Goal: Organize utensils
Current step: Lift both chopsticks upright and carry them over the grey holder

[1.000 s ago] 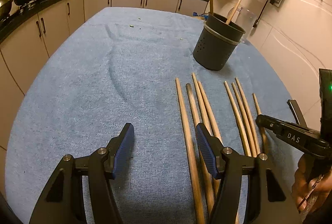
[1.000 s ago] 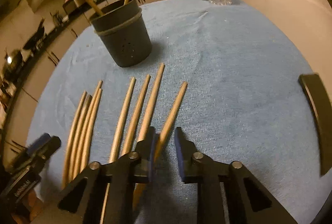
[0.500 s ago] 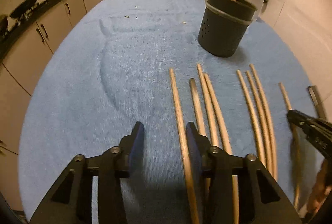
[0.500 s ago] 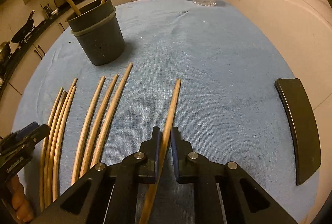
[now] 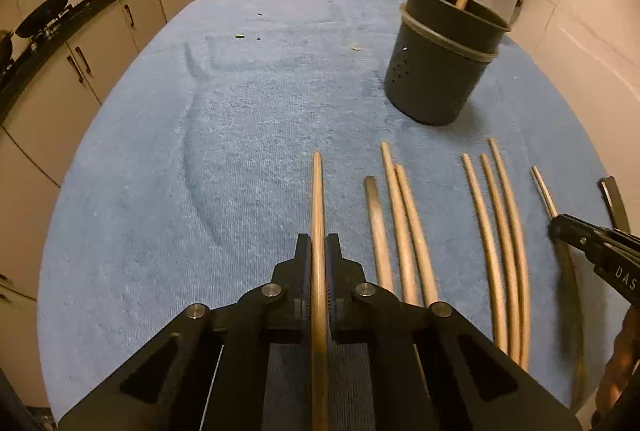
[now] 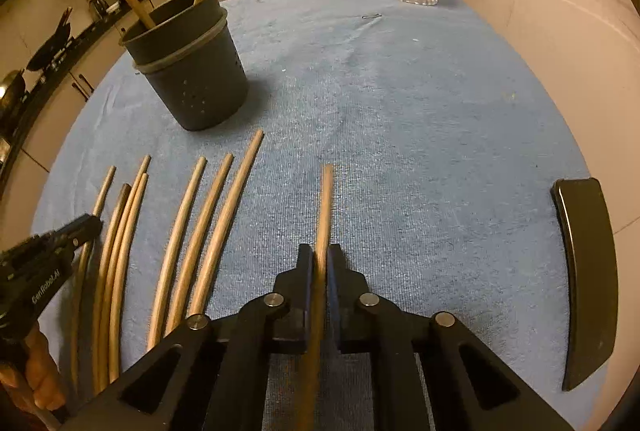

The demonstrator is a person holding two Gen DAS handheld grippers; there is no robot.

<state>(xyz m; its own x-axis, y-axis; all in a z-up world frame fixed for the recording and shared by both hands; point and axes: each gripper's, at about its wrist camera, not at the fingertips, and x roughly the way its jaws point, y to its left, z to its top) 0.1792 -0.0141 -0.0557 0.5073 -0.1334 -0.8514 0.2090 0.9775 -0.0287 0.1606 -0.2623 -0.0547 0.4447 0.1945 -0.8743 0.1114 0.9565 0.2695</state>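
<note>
Wooden chopsticks lie in a loose row on a blue towel (image 5: 240, 135) spread over a kitchen table, short of the dark perforated utensil holder (image 5: 438, 71) where two sticks already stand upright. The left gripper (image 5: 319, 255) has just closed its jaws on the leftmost chopstick (image 5: 317, 199), the blue pads pressing its shaft on both sides. The right gripper (image 6: 320, 263) is likewise clamped on the rightmost chopstick (image 6: 325, 207), set apart from the other sticks. Six chopsticks (image 5: 404, 227) remain loose on the cloth between the two tools, in two groups of three.

Each grip appears to sit well back from the forward tip, so the long free end will swing readily. The sound way on is likely a straight lift clear of the neighbouring sticks before any turn toward the holder, then tipping each stick nearly upright over the rim and lowering it inside before letting go. With both hands heading for one narrow opening, going one at a time should keep the tools from crossing.
</note>
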